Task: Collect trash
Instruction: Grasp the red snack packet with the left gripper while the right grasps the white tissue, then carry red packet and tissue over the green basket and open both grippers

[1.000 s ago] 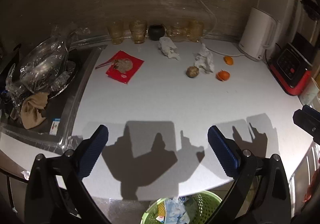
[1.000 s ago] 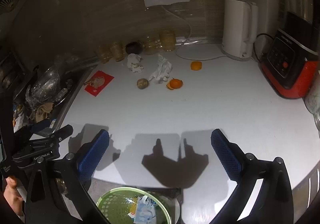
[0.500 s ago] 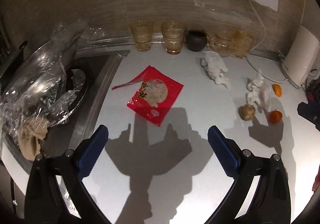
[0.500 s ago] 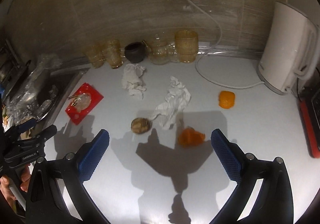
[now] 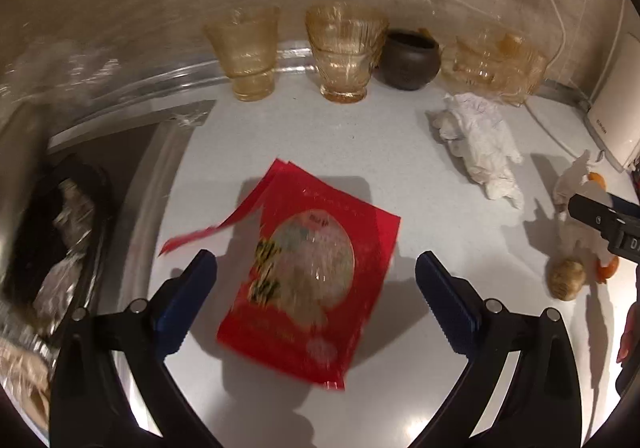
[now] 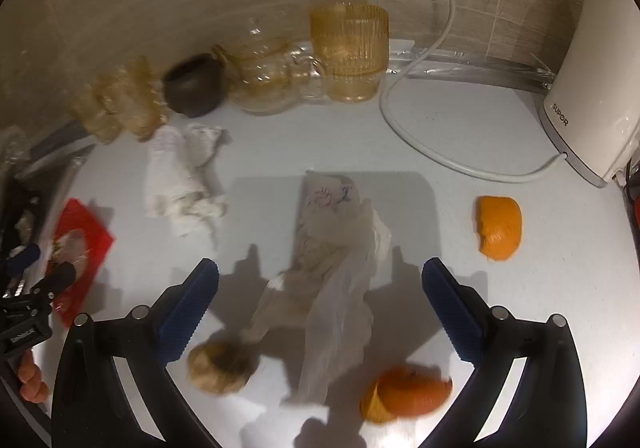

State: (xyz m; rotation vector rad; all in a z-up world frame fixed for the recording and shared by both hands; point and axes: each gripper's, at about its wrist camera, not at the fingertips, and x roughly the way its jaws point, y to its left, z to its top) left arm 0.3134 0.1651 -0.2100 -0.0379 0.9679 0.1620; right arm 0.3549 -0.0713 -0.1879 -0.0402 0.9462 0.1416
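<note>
A white bench point(image 5: 400, 151) runs to a beige wall lined with amber glasses point(image 5: 246, 51). The left hand-held gripper point(image 5: 316, 280), spread, straddles a red wrapper point(image 5: 312, 288); only the right view shows the spread right hand-held gripper point(image 6: 320, 288) over crumpled plastic point(image 6: 340, 296), orange peel point(image 6: 498, 228) beyond

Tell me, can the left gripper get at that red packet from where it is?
Probably yes. The left gripper is open, its fingers spread either side of the red packet, which lies flat on the counter with nothing on it. Lying so flat, it may be tricky to pinch.
</note>
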